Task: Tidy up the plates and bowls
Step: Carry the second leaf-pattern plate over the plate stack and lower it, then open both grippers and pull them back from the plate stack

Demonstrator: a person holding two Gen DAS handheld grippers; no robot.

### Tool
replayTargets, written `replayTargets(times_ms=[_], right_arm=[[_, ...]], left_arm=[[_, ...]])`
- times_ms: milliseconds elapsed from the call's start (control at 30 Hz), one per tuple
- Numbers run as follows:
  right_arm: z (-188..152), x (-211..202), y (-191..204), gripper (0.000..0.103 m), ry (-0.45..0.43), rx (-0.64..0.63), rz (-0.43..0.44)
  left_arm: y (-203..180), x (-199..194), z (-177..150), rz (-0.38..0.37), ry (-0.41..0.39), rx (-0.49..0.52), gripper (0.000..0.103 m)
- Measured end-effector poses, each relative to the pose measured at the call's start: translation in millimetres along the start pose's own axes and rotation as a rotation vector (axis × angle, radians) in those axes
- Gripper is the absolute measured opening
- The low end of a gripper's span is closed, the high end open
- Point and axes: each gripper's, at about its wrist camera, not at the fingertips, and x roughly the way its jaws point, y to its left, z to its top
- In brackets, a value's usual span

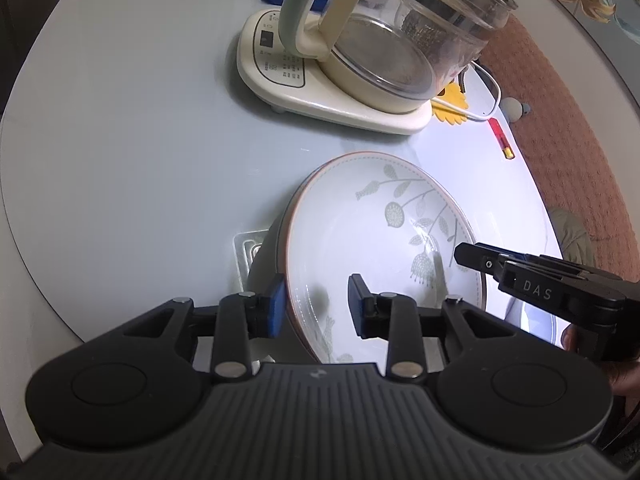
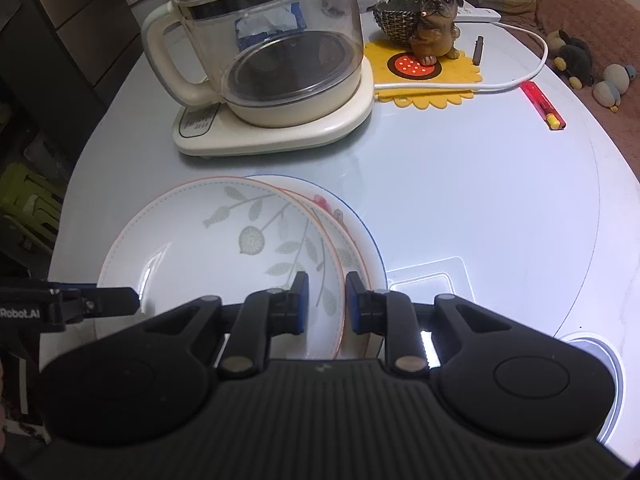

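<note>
The white round plate with a grey leaf pattern and orange rim lies low and left of centre in the right wrist view, overlapping a white flowered plate with a blue rim on the pale grey table. The left gripper pinches its left rim; the right gripper pinches its right rim. Above stands a cream glass kettle.

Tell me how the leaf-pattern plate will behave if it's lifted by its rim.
The leaf plate looks like glazed ceramic, so probably rigid and breakable if dropped. Its glossy surface shows reflections, so the rim may slip between pads. It lies overlapping the flowered plate, so lifting from one edge would likely tilt it and scrape or shift the one beneath.
</note>
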Motion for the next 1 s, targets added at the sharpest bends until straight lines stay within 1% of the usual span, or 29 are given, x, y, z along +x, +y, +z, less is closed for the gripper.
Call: replayTargets(times_ms=[100,233,433,600,733,833,900,1000], right_arm=[[0.1,-2.0,-0.8,0.023,-0.005,0.011,-0.008],[0.1,-9.4,-3.4,0.023,-0.023,0.022,-0.036],[-1.4,-29.3,-4.3,0.021,-0.059,0.038,-0.021],[-3.2,-55.6,4.6,0.02,-0.107,0.047,0.012],[-7.9,-83.2,12.4,0.02,-0.149,0.056,0.042],[-14.7,-106.1,20.2,0.02,-0.181,0.043,0.053],[-20.8,-122.3,25.3,0.02,-0.203,0.031,0.06],[-31.7,-147.3,30.2,0.02,-0.23,0.041,0.078]], left_arm=[[0.2,-0.5,-1.4,-0.007,0.01,-0.01,0.036],[2.4,-10.1,-3.3,-0.021,-0.008,-0.022,0.046],[-0.7,-31.0,-11.0,-0.022,-0.045,-0.028,0.046],[-8.0,-60.7,-22.7,-0.024,-0.094,-0.011,0.046],[-15.0,-92.0,-37.2,-0.023,-0.147,0.003,0.046],[-21.9,-116.6,-52.5,-0.011,-0.188,0.013,0.046],[-24.0,-132.8,-65.1,-0.015,-0.205,0.003,0.046],[-28.5,-159.0,-86.8,-0.013,-0.235,0.004,0.046]])
